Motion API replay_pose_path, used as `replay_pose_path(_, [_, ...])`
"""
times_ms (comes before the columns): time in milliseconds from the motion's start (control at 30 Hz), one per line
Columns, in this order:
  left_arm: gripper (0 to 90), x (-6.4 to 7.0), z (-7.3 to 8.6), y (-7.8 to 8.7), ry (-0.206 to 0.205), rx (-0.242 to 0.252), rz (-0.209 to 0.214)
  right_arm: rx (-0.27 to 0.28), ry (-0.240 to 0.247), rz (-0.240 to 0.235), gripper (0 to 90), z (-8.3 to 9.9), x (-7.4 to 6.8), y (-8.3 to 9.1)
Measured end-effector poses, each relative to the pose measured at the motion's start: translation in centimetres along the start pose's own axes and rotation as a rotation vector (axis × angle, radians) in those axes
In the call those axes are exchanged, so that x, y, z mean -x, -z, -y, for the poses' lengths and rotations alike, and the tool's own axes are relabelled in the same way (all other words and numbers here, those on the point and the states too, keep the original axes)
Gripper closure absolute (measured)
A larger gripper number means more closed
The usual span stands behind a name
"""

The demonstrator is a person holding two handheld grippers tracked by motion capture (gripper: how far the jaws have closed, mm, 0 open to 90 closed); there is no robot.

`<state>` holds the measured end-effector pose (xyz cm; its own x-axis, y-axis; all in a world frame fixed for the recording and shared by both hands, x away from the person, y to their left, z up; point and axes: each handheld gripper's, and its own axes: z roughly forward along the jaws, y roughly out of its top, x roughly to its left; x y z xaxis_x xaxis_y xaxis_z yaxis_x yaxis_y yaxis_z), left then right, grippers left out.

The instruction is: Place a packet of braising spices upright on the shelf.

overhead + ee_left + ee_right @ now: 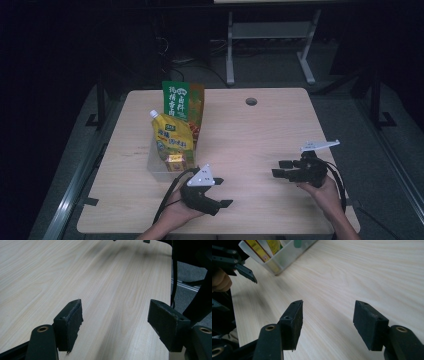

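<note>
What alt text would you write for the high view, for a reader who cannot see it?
A person's two hands each hold an open black gripper, left gripper and right gripper, low over a light wooden table. At the table's left, a clear plastic bin holds a yellow spouted pouch and a green carton standing upright.

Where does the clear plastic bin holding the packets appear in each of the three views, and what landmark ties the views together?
High view: the clear bin sits left of centre on the table, just above the left gripper.
Left gripper view: the bin is not in this picture; the jaws stand apart over bare wood.
Right gripper view: the bin is at the top left, beyond the open jaws.
Shared landmark: the light wood-grain table, seen in all three views.
</note>
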<state>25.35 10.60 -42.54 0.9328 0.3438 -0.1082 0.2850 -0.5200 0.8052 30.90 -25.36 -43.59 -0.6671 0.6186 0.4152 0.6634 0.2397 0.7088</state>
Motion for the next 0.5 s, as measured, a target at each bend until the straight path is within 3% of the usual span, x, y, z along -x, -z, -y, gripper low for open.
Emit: replay_pose_path(500, [25.3, 0.1, 0.2, -0.1, 0.001, -0.005, -0.005, 0.023, -0.015, 0.012, 37.9, 2.5, -0.6, 1.0])
